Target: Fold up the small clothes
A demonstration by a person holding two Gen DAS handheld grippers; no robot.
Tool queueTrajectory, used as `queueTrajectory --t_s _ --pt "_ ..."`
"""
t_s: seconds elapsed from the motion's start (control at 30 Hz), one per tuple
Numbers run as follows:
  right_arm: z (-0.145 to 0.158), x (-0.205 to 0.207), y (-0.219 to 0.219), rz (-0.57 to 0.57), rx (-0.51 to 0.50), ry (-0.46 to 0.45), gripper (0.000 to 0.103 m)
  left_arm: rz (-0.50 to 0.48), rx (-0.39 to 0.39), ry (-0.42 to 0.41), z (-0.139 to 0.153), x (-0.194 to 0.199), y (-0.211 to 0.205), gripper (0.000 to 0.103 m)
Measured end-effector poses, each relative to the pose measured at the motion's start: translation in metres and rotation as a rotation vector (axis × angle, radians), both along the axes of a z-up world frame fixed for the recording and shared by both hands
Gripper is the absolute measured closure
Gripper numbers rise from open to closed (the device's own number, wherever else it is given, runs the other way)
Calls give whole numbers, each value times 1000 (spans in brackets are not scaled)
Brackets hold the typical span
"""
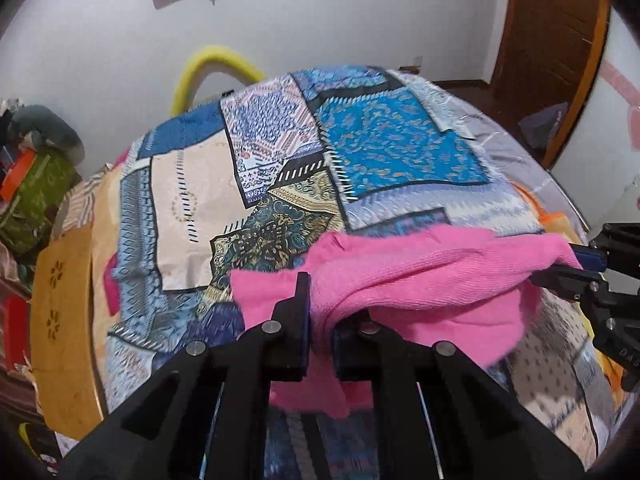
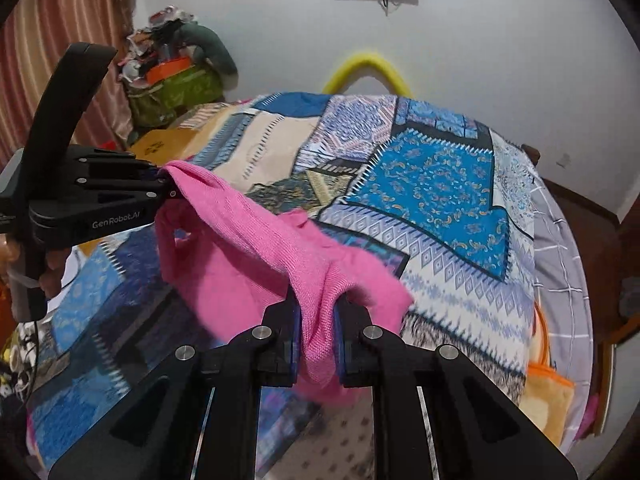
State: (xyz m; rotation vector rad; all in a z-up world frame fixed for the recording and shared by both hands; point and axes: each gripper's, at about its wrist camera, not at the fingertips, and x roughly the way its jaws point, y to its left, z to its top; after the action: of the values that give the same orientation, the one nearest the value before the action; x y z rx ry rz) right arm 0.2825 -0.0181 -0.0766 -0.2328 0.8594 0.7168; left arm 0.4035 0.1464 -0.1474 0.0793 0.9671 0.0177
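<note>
A small pink knit garment (image 1: pixel 420 280) hangs stretched between my two grippers above a bed with a blue patchwork cover (image 1: pixel 380 144). My left gripper (image 1: pixel 320 320) is shut on one end of it. My right gripper (image 2: pixel 318 320) is shut on the other end of the pink garment (image 2: pixel 248 248). In the left wrist view the right gripper (image 1: pixel 576 264) shows at the right edge, clamped on the cloth. In the right wrist view the left gripper (image 2: pixel 168 184) shows at the left, clamped on the cloth. The lower part of the garment sags down toward the bed.
The patchwork cover (image 2: pixel 432 184) spreads over the whole bed. A yellow curved tube (image 2: pixel 368 64) stands behind the bed by the white wall. A green bag with clutter (image 2: pixel 176 88) sits at the back left. A wooden door (image 1: pixel 552 40) is at the right.
</note>
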Motion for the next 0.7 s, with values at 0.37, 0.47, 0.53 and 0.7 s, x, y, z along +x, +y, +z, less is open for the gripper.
queueTrajectory --t_s 0.37,0.47,0.53,0.7 --pt "-26 71 -3 -136 -15 77 70 104 61 76 -30 55 43 54" --pt "-19 69 -16 -168 23 79 48 177 -12 33 -19 48 65 32" --pt "-18 66 -22 -177 46 97 45 211 -67 38 -18 41 77 29" --pt "-32 53 -34 -175 71 192 36 271 -204 127 -40 24 97 25"
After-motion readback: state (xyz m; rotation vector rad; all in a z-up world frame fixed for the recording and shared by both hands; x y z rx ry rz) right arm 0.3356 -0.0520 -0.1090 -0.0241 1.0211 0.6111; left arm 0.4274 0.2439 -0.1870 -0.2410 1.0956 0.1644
